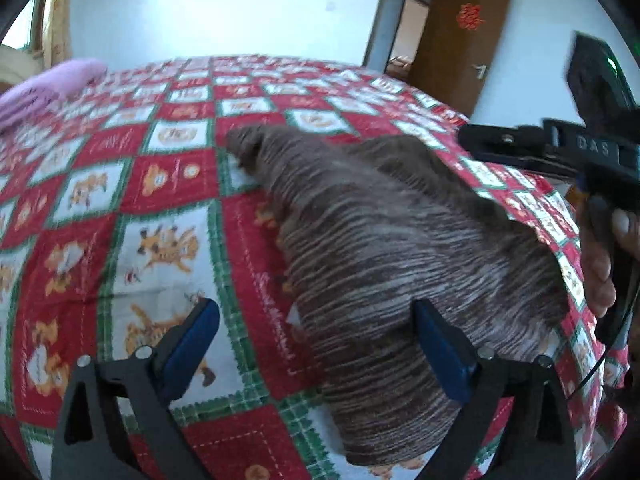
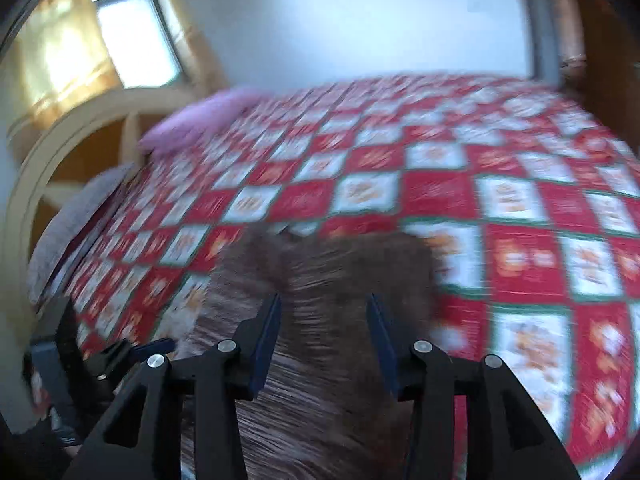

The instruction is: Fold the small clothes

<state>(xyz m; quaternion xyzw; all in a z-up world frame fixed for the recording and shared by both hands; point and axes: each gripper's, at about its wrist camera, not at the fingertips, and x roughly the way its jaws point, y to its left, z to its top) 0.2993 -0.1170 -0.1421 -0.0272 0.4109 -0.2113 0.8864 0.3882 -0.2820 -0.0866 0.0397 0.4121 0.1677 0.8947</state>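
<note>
A small brown striped knit garment (image 1: pixel 384 248) lies on the red, white and green patchwork bedspread (image 1: pixel 120 208). My left gripper (image 1: pixel 316 320) is open, its right finger (image 1: pixel 440 344) over the garment's near edge and its left finger over the bedspread. The right gripper's body (image 1: pixel 592 148) shows at the right edge of the left wrist view, held by a hand. In the right wrist view my right gripper (image 2: pixel 322 312) is open above the garment (image 2: pixel 320 280), which is blurred. Whether either gripper touches the cloth I cannot tell.
A pink folded cloth (image 1: pixel 48 88) lies at the far left of the bed, also in the right wrist view (image 2: pixel 200 124). A brown door (image 1: pixel 460 40) stands open beyond the bed. A headboard (image 2: pixel 72 148) and a window (image 2: pixel 136 36) are to the left.
</note>
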